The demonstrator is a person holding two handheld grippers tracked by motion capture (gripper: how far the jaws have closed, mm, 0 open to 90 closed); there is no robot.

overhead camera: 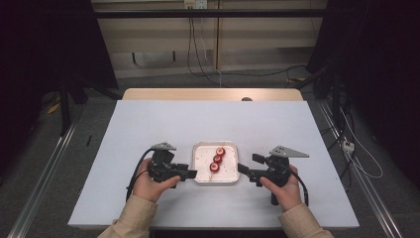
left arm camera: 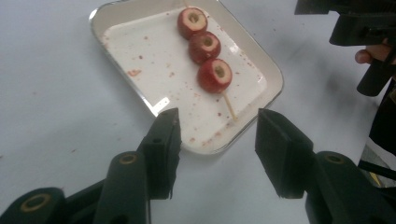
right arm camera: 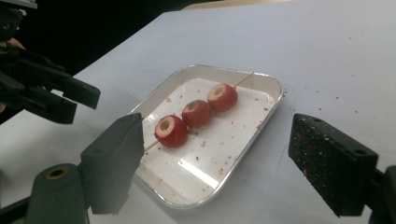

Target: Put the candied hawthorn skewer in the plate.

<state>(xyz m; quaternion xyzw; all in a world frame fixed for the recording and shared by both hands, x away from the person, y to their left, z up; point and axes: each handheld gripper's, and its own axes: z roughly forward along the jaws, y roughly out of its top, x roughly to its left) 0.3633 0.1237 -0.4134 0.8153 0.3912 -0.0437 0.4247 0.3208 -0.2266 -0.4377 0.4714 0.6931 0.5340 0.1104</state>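
table (overhead camera: 148, 129): white, crumb-speckled | on it: tray (overhead camera: 230, 174) with skewer (overhead camera: 217, 159)

Table: white top (overhead camera: 163, 124), wooden edge behind
Floor: grey (overhead camera: 44, 148), cables (overhead camera: 257, 73)
Wall: beige panels (overhead camera: 158, 34)
Sides: dark curtains (overhead camera: 29, 44)

Three red fruit pieces (left arm camera: 205, 46) with pale cored centres on a tan skewer (left arm camera: 229, 106). White tray (left arm camera: 135, 28), silver rim, red specks. Table (overhead camera: 148, 124) pale grey-white. Both grippers black.

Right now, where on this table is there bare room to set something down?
The far half of the white table behind the tray is bare, as are both outer sides. It is crowded near the front, where the left gripper and right gripper flank the tray.
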